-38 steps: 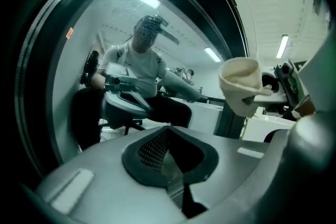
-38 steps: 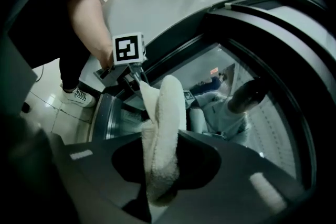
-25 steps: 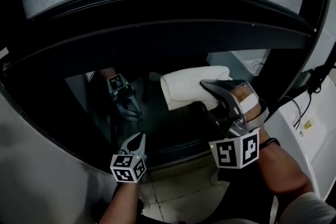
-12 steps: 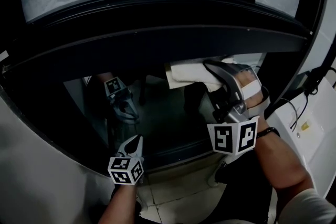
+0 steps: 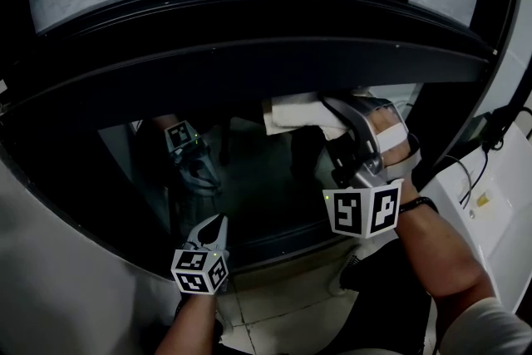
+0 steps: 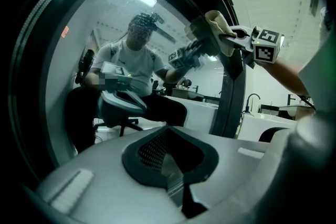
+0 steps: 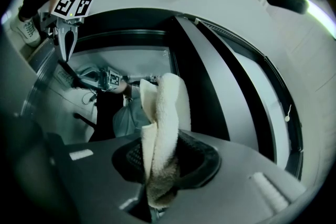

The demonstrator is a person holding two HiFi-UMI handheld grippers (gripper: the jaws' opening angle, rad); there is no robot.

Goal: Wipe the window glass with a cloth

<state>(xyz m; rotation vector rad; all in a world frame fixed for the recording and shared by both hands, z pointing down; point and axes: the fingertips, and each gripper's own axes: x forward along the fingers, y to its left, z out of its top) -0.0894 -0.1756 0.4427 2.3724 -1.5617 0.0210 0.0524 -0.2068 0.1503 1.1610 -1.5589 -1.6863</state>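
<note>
Dark-framed window glass (image 5: 249,187) fills the wall ahead. The right gripper (image 5: 334,114) clamps a white cloth (image 5: 291,110) against the pane near its upper edge. The left gripper (image 5: 213,225) hangs low, jaws together, empty.

Cream-white cloth (image 5: 295,112), glossy black window frame (image 5: 249,50), black-and-white square-patterned marker cubes (image 5: 363,210).

The window glass (image 5: 258,187) lies open between the left gripper (image 5: 214,222) at its lower edge and the right gripper (image 5: 337,108) at its upper right, leaving room to pass leftward and downward. Just above the cloth (image 5: 291,110) the wide black frame bar (image 5: 249,54) blocks the way up. The dark upright (image 5: 453,120) closes off the right side.
</note>
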